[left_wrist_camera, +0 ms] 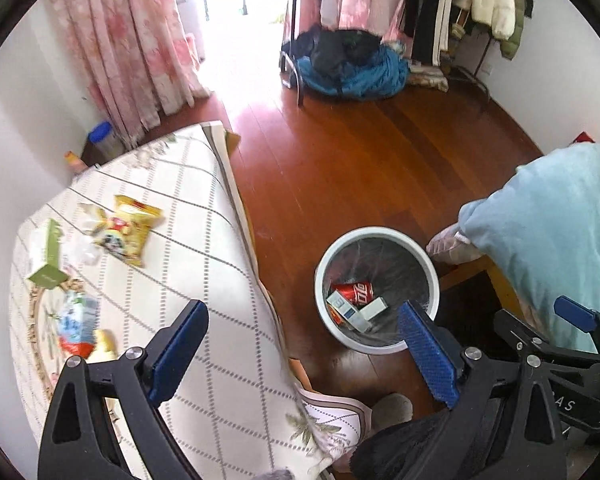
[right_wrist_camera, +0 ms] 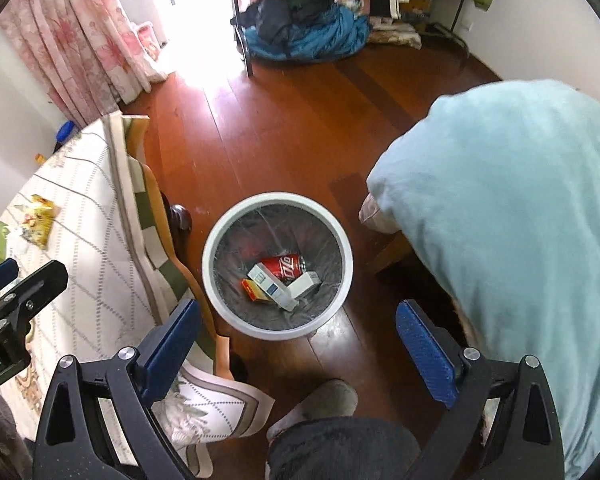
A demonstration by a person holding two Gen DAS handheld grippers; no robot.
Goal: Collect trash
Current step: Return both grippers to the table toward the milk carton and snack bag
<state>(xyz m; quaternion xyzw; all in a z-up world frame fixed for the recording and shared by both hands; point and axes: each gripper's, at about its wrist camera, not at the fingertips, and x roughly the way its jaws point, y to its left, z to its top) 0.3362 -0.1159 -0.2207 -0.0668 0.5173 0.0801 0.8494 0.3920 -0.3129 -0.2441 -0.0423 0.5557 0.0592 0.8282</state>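
Turning to the counter [left_wrist_camera: 204, 216] wrappers, both grippers wide, empty
Yellow packet [left_wrist_camera: 126, 228] lies up-left of left gripper [left_wrist_camera: 300, 344], the nearer one; right gripper [right_wrist_camera: 298, 344] hangs over bin [right_wrist_camera: 216, 240]

pink curtain [left_wrist_camera: 132, 40] | blue clothes heap [left_wrist_camera: 352, 68] | light-blue blanket [right_wrist_camera: 508, 208]

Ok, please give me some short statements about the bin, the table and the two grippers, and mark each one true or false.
1. A red can lies inside the white bin. True.
2. The right gripper holds a box. False: its jaws are wide apart, with nothing between them.
3. A yellow snack bag lies on the table. True.
4. The bin stands on the table. False: it stands on the wooden floor.
5. The left gripper is open. True.
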